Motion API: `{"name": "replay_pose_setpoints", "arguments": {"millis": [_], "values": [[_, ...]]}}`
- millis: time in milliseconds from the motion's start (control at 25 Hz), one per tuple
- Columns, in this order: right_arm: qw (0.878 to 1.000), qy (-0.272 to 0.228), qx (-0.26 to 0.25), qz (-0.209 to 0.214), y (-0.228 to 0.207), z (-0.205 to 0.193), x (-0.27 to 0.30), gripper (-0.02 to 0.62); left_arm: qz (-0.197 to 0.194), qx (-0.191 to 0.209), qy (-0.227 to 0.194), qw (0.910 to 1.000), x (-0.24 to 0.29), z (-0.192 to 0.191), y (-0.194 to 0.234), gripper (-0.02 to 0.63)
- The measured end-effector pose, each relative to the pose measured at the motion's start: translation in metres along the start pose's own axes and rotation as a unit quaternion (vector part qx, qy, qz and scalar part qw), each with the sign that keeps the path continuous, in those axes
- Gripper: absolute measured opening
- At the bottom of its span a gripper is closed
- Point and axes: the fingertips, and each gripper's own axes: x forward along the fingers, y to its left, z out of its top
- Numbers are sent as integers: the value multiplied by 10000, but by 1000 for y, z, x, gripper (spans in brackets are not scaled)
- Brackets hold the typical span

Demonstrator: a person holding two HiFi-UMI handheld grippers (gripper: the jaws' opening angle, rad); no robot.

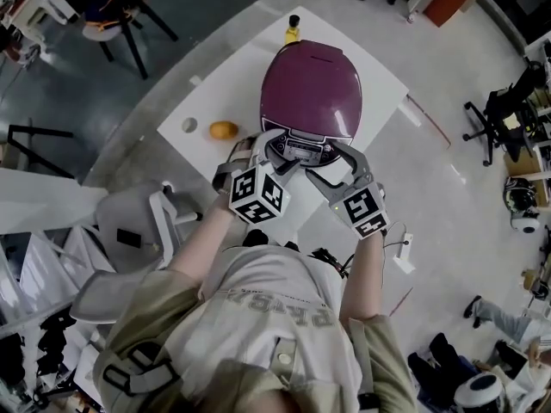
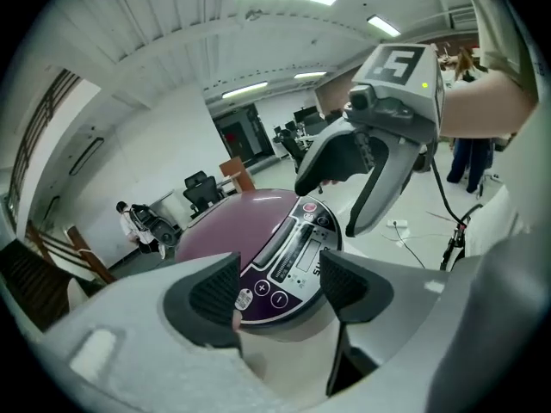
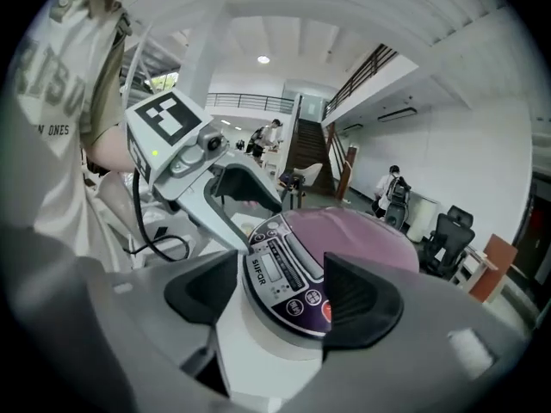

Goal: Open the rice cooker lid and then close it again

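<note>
Rice cooker (image 1: 310,93): domed purple lid, shut, on a white body. It stands on a white surface (image 1: 383,80), towards the far side, with its front turned to the person.

Control panel (image 3: 288,274): dark purple, on the front lip of the lid. It carries a long grey display, rows of small round buttons and one red button. The left gripper view shows a plus and a minus button at the panel's near end. White lettering beside the display appears to read "SUPOR"; the small button captions are too fine to read.

Left claw (image 2: 280,289): jaws apart, nothing clamped. It is held at the cooker's front left, and the near end of the panel shows in the gap between its dark pads. Contact with the cooker cannot be told.

Right claw (image 3: 280,292): jaws apart, nothing clamped. It is held at the front right, just beside the left claw, with the panel and the white body showing between its pads.

Marker cubes: one per gripper, with black-and-white square patterns.

Orange (image 1: 223,130): on the surface, left of the cooker and apart from it.

Yellow bottle (image 1: 293,31): dark cap, upright behind the cooker at the far edge.
</note>
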Motion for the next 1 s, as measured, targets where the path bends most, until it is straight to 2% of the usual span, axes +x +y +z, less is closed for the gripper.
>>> {"name": "replay_pose_setpoints", "arguments": {"millis": [240, 440, 880, 1000], "values": [[9955, 710, -517, 367, 8, -11, 11, 311, -325, 909, 336, 9948, 9, 1, -12, 316], [9895, 1040, -819, 584, 11, -17, 17, 319, -524, 1411, 658, 9864, 16, -7, -18, 328], [9785, 1552, -1099, 796, 16, -28, 29, 331, -789, 1733, 949, 9771, 23, -11, -20, 339], [9769, 1627, -1136, 793, 17, -31, 31, 334, -870, 1697, 1008, 9765, 25, -15, -23, 341]]}}
